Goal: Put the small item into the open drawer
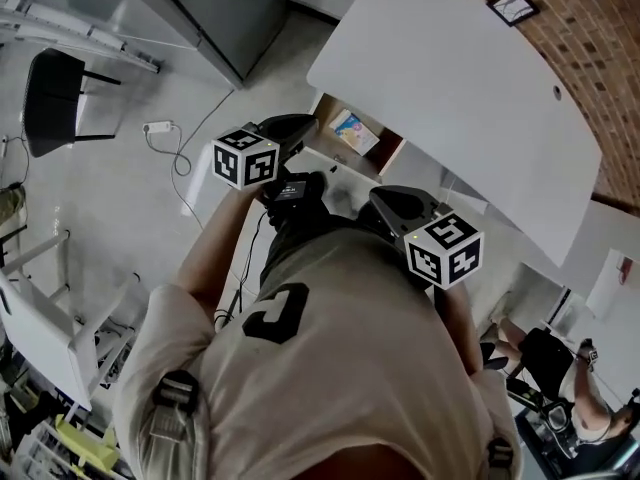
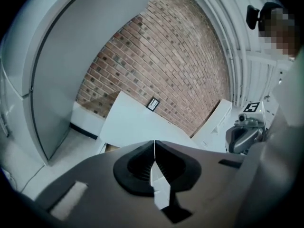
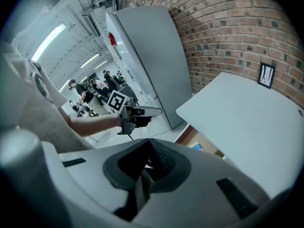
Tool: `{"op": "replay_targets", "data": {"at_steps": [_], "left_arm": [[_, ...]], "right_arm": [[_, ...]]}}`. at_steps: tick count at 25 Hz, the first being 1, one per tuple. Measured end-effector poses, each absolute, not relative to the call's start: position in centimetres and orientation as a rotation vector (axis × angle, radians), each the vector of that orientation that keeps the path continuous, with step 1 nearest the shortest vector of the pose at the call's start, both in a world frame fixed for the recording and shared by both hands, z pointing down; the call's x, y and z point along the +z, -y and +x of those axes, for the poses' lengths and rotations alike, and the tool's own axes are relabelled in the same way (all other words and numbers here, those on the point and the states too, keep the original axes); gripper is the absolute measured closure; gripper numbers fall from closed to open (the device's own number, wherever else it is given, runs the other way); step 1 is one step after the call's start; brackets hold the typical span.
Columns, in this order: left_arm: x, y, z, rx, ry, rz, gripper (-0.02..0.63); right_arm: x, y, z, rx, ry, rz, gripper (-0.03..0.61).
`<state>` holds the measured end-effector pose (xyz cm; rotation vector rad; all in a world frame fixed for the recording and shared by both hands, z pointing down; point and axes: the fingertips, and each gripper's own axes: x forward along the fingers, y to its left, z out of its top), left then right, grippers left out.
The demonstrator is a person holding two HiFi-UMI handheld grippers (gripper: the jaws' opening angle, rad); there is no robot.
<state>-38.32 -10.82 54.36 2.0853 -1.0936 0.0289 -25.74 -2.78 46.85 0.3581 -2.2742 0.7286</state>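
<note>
Presently: left gripper (image 2: 154, 144), closed tight, empty, held clear of open drawer (image 1: 392, 155); right gripper (image 3: 148, 141), likewise closed, empty; small item (image 1: 352, 132), blue and pink, lying inside drawer beneath white table (image 1: 450, 78).

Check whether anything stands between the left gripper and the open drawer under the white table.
Nothing visible does. The left gripper, fingers closed and empty, hangs right beside the open drawer, where a colourful flat item lies. The white table overhangs only the drawer's far side, so the near part is exposed from above.
</note>
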Motion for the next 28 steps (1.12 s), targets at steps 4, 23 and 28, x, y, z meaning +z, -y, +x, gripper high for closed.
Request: {"op": "replay_targets", "data": {"at_steps": [4,23,28], "left_arm": [[54.0,9.4,-38.2,0.074,1.100,2.118,0.606],[49.0,8.2,-29.9,0.082,1.050,2.270,0.607],[47.6,8.1,-27.4,0.084,1.041,2.308,0.606]], "right_arm": [[47.0,2.4,-26.3,0.700,2.279,0.326,0.574],[45.9,2.7,-21.3,0.686,2.348,0.359,0.574],[45.3,2.5,-18.8,0.700,2.379,0.403,0.574]]}}
